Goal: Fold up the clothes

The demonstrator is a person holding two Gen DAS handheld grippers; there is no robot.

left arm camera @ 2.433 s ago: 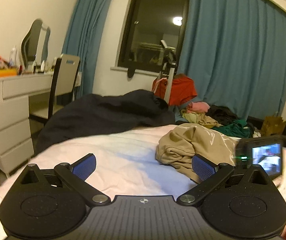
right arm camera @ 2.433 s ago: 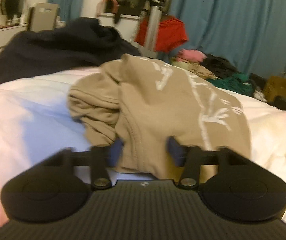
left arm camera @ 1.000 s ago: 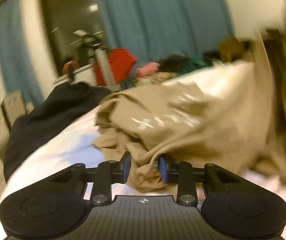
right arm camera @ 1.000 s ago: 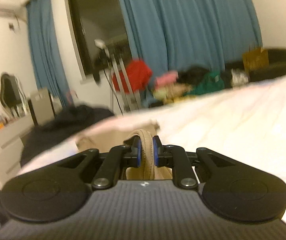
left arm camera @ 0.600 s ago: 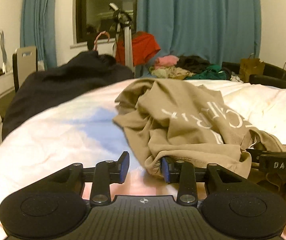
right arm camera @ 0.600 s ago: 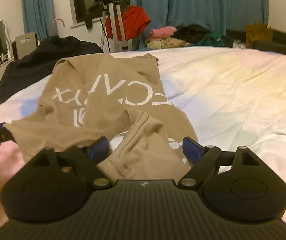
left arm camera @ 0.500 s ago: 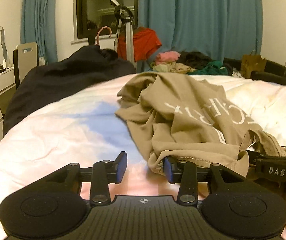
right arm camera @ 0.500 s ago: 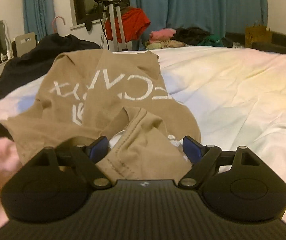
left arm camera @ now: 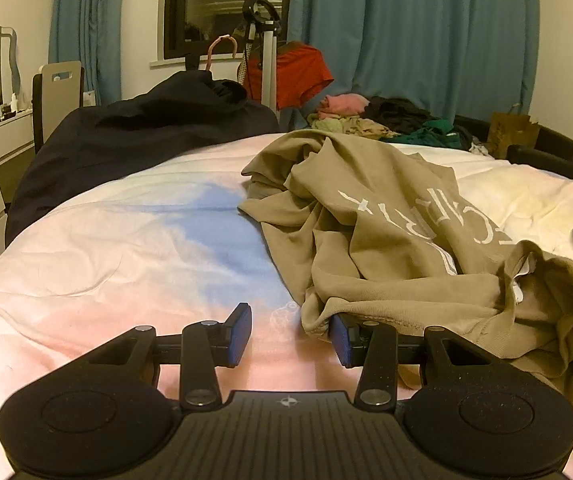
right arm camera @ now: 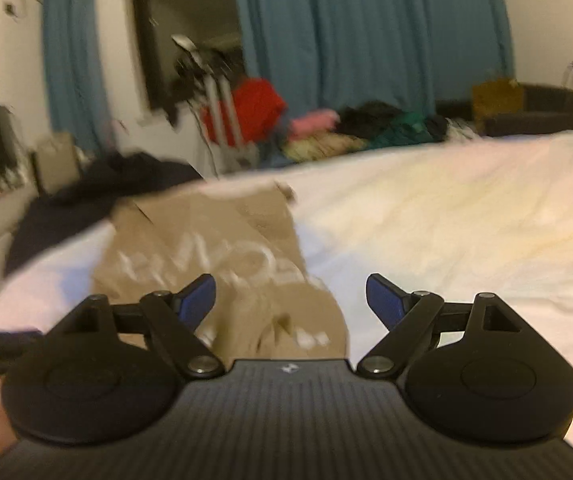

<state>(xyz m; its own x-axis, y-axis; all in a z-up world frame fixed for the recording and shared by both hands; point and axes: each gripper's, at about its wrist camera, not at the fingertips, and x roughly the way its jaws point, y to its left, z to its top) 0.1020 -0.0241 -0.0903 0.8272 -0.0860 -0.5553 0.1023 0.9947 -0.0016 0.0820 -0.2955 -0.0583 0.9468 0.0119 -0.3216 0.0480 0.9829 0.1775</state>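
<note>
Left wrist view: the tan sweatshirt [left arm camera: 386, 232] lies rumpled on the pink-and-blue duvet [left arm camera: 126, 248], spread from the middle of the bed toward its right edge, white lettering upward. The left gripper [left arm camera: 290, 332] sits low at the near edge of the bed with its jaws parted and nothing between them; its right pad [left arm camera: 338, 338] just touches the sweatshirt's ribbed hem, the other pad rests over bare duvet. The cloth looks soft, limp and fairly thick, so it should drape and bunch rather than hold a shape. The stitched hem and the neck opening [left arm camera: 522, 268] with its label look like the firmest places to pinch. A dark navy garment [left arm camera: 134, 136] lies at the far left corner.

Right wrist view: heavily blurred. The right gripper [right arm camera: 290, 300] hangs above the sweatshirt [right arm camera: 214, 248], jaws spread wide and empty. The garment reaches from under the fingers toward the far left of the bed. A grip on one layer at a corner would likely slip less than a fistful of folds.
</note>
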